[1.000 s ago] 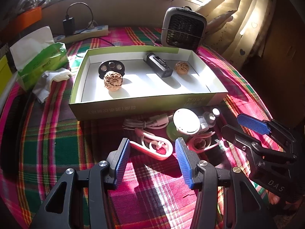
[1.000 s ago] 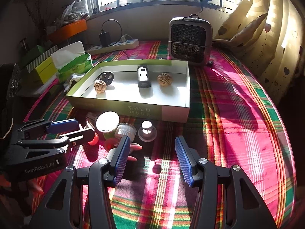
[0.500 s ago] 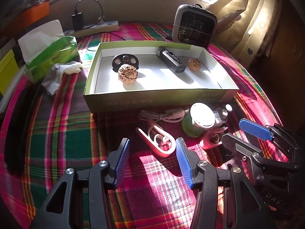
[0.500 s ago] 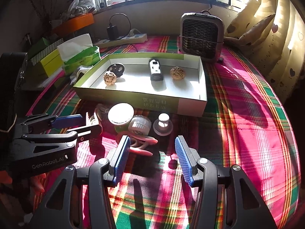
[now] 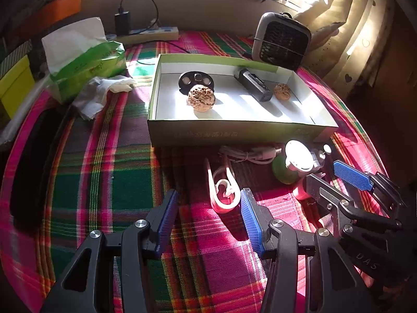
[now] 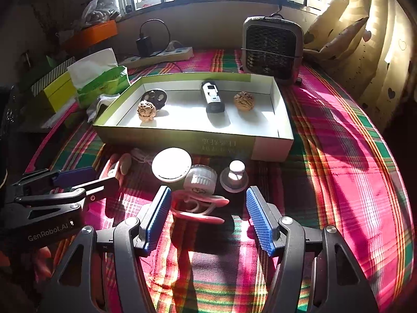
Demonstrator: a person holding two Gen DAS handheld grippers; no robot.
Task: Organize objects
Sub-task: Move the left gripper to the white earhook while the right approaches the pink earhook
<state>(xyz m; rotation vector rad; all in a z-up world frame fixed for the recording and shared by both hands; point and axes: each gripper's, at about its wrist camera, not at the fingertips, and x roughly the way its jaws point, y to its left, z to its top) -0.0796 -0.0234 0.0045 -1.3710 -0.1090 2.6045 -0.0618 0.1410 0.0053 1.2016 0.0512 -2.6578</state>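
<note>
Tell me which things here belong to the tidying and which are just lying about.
Job:
box
two walnuts
black device
black disc
two pink clips
white cable
green jar
small jar
knob

Lying about:
heater
tissue pack
power strip
yellow box

Right tongs [image 6: 208,216] now wider apart, just opened, around the pink clip [image 6: 198,206], pads clear.
</note>
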